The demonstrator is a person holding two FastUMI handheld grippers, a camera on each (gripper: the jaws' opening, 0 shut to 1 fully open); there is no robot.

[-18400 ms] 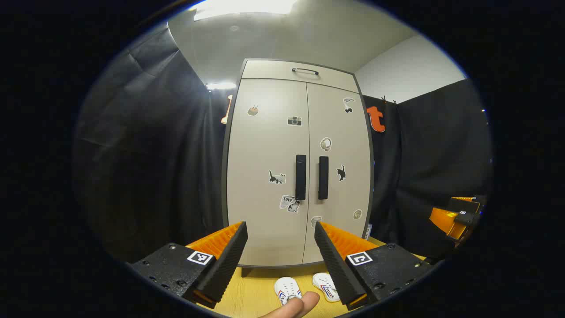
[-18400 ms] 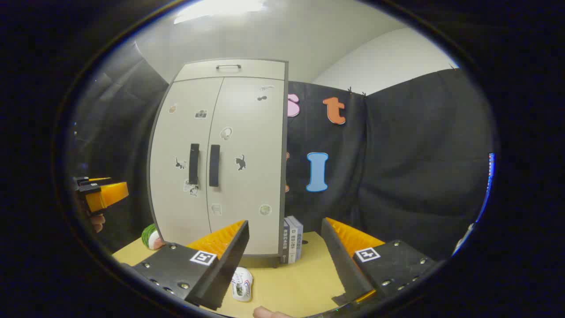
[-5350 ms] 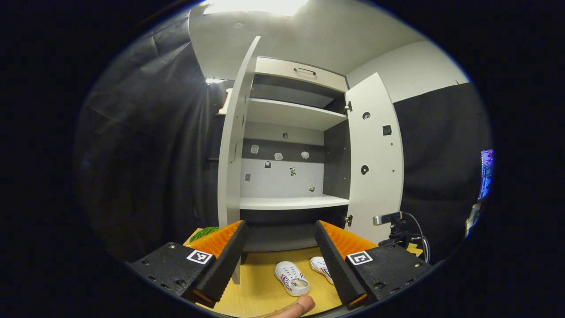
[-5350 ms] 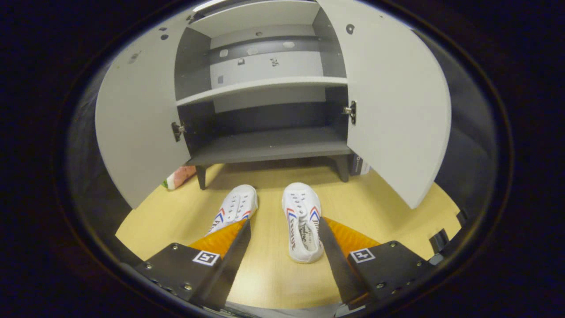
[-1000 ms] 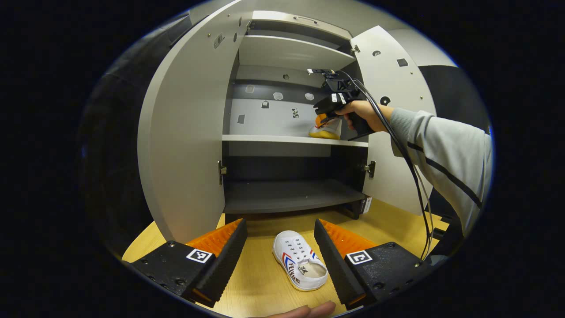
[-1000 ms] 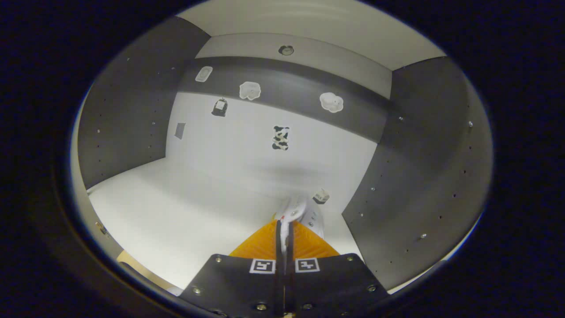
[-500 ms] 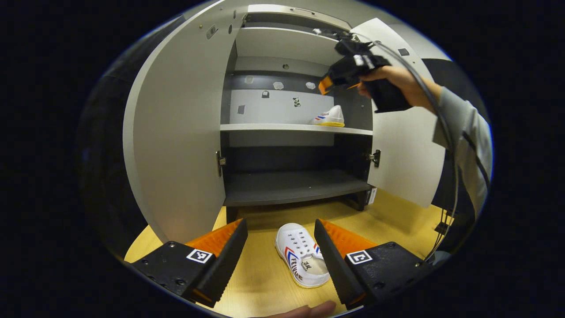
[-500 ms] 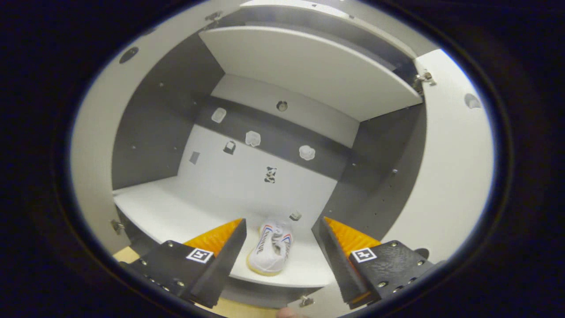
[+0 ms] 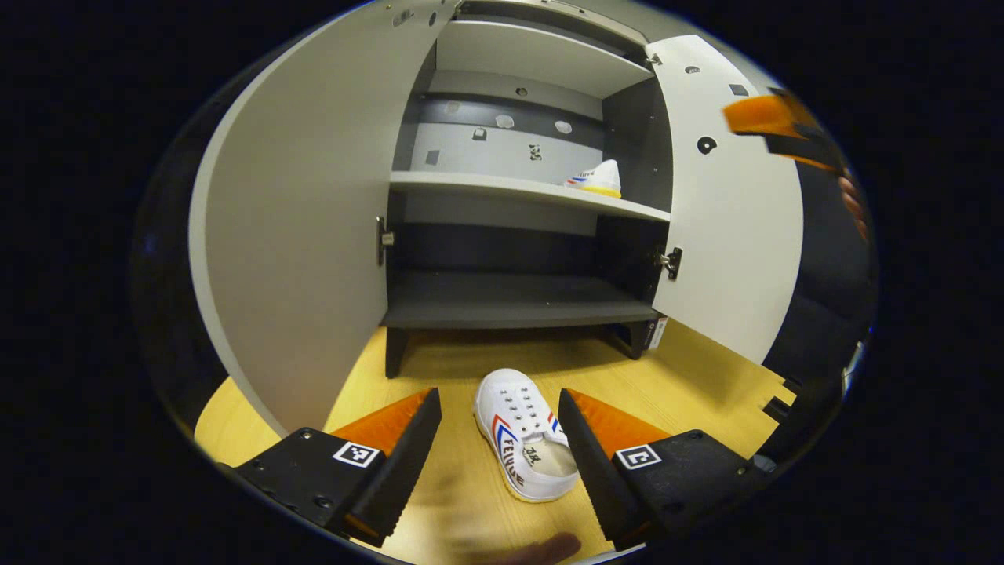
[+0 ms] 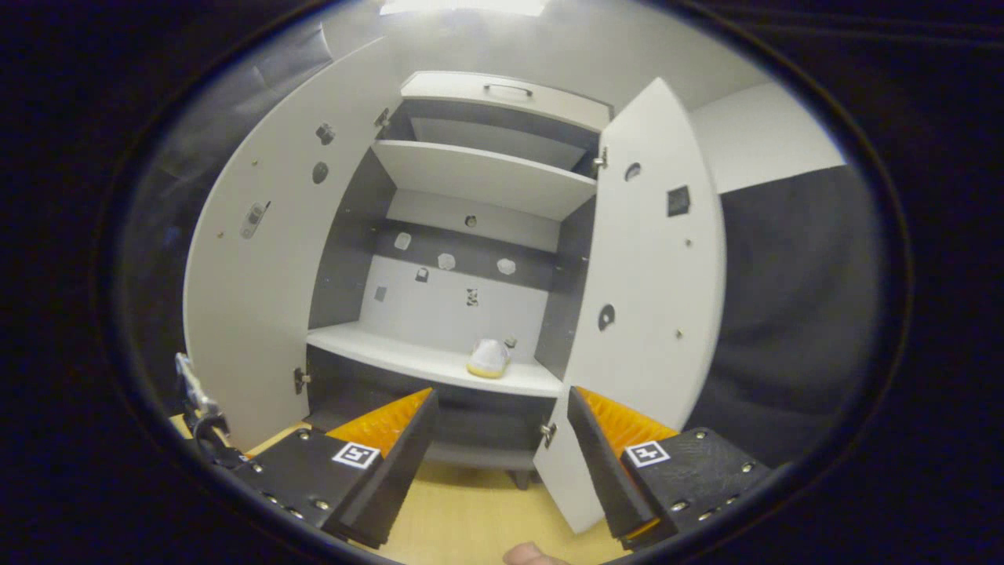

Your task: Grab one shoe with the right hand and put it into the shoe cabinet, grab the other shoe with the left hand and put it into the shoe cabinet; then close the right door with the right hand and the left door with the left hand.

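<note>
The left claw hangs with its jaws spread above the yellow worktop, straddling the second shoe, a white sneaker lying just ahead of and between its fingers with its toe toward the shoe cabinet; nothing is gripped. The right claw, also spread and holding nothing, sits back from the cabinet front, while the first shoe rests on the white middle shelf straight ahead of and above its fingertips, close to the cabinet's right wall. In the left gripper view that first shoe shows far ahead and up to the right, and the right claw is a blur at the upper right edge. Both doors stand wide, the left door to the left of the left claw and the right door just ahead of the right claw's right finger. The risk now appears to lie in the pickup: the sneaker sits skewed and nearer the right finger, so a closing squeeze may catch only the soft collar and let it twist or drop. The lift inward could also clip the shelf's edge or the left door, and a swing of the right door may strike the right claw if it lingers there.
</note>
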